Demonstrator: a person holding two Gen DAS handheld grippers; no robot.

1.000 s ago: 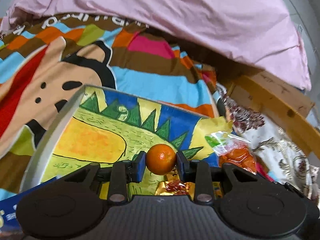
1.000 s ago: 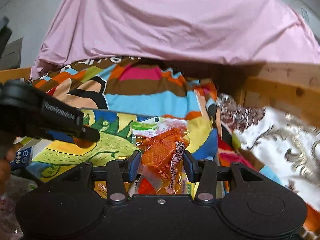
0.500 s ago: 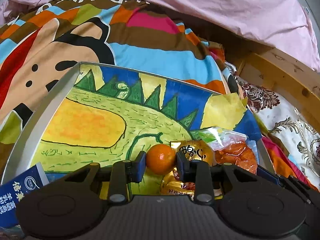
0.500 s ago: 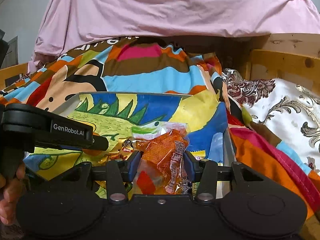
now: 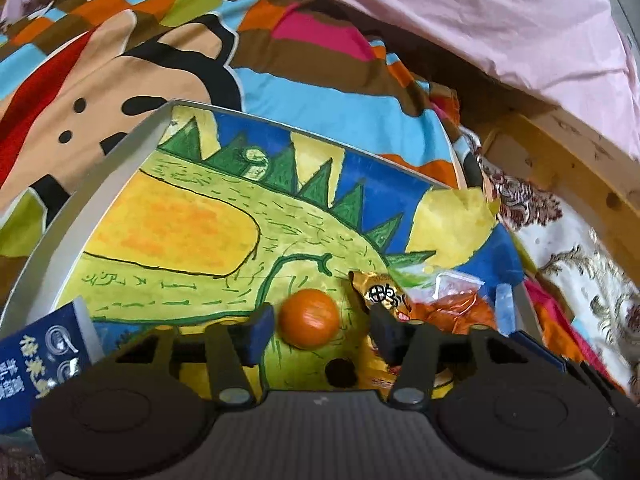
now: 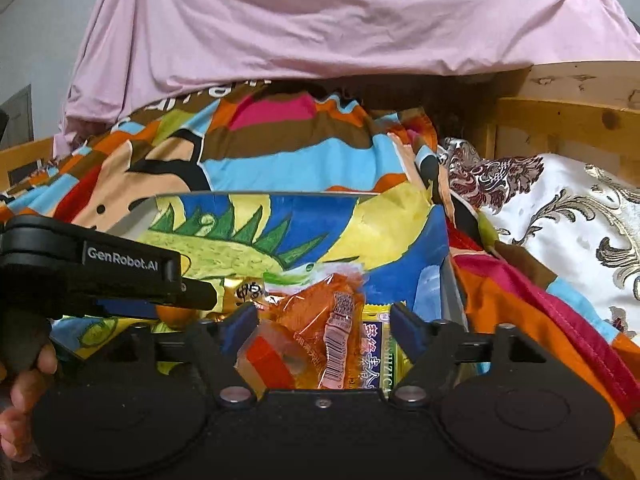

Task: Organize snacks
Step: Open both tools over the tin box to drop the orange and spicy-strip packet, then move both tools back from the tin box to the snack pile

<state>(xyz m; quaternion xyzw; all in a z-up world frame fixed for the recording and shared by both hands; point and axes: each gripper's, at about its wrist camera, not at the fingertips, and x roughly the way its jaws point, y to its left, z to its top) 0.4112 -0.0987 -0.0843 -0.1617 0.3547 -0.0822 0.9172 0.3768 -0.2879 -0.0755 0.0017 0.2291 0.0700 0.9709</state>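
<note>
A grey tray [image 5: 100, 200] lined with a dinosaur drawing lies on the bed. My left gripper [image 5: 322, 322] is open; a small orange [image 5: 309, 324] sits between its jaws, free of both pads, on the tray floor. A gold snack packet [image 5: 380, 292] lies just right of it. My right gripper [image 6: 324, 322] is open over an orange snack bag [image 6: 320, 320] that lies in the tray's right end [image 6: 450, 292] beside a yellow-green packet [image 6: 378, 344]. The left gripper [image 6: 120, 272] shows at the left of the right wrist view.
A blue box [image 5: 44, 352] stands at the tray's near left. A striped cartoon blanket [image 5: 120, 60] lies beyond the tray, a pink sheet [image 6: 320, 20] behind it. A wooden bed frame [image 6: 560, 120] and a white patterned cloth [image 6: 560, 220] are at the right.
Both grippers have opened. The left let go of the orange, which now rests on the tray. The right let go of the orange snack bag in the tray's right end.
</note>
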